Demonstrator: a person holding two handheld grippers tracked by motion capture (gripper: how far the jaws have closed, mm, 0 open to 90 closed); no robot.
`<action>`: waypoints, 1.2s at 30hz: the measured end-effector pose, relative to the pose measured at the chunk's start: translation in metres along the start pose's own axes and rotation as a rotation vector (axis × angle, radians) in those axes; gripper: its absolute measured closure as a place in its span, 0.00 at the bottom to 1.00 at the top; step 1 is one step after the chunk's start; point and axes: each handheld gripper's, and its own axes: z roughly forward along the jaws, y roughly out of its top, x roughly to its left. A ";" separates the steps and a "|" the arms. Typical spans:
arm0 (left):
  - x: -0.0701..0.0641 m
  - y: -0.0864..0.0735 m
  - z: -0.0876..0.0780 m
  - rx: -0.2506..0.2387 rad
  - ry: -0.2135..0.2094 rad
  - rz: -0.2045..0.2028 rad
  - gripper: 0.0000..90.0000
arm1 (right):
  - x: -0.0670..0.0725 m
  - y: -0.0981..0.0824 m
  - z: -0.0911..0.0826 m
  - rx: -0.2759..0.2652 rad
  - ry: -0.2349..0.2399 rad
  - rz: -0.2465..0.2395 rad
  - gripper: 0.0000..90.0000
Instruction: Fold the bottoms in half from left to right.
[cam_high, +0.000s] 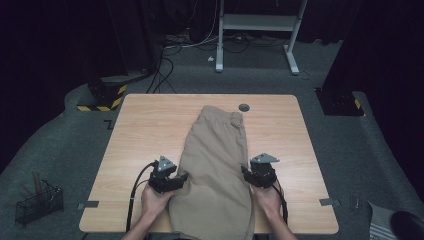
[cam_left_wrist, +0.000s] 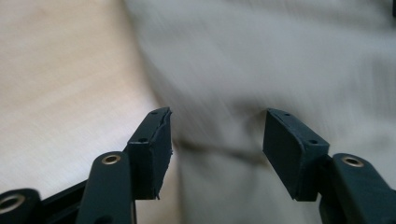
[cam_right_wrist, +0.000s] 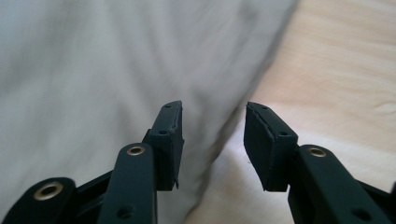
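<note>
Forearms: both came in from 6 o'clock of the high view, each hand wrapped around a gripper near the table's near edge
Left gripper (cam_high: 176, 181): sat at the garment's 9 o'clock edge, pointing inward toward 3 o'clock; its own view showed the black pads (cam_left_wrist: 156, 147) standing apart with nothing clamped, cloth lying beyond the gap
Right gripper (cam_high: 248, 173): sat at the garment's 3 o'clock edge, pointing inward toward 9 o'clock; its jaws were likewise released, the cloth's edge running under the gap with bare wood beside it
Khaki shorts (cam_high: 216, 160): lay flat and folded lengthwise along the middle of the wooden table (cam_high: 145, 130), waistband toward 12 o'clock, lower end hanging slightly over the 6 o'clock edge
Step in hand: judged as a pause between folds, both grippers let go at the two long sides of the shorts
Next move: likely called for lowering each pair of pads onto a side edge or the near hem, pinching a single fold of cloth, then lifting both sides evenly so the layers did not slide apart
Grey round cap (cam_high: 244, 107): set in the tabletop at 12 o'clock, just beyond the waistband
Wire basket (cam_high: 39, 202): on the floor at 8 o'clock, well apart from the table
Writing: no brand, label or readable text could be made out; both gripper views were blurred
</note>
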 end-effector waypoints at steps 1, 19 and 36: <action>0.002 0.005 0.004 -0.003 0.011 0.005 0.46 | -0.004 0.005 0.001 0.000 -0.003 0.012 0.63; 0.006 0.007 0.043 0.044 0.051 0.046 0.44 | -0.035 0.030 0.041 0.108 -0.050 0.022 0.88; 0.001 -0.026 -0.001 0.086 0.000 0.054 0.40 | 0.014 -0.022 -0.008 0.090 0.044 -0.059 0.82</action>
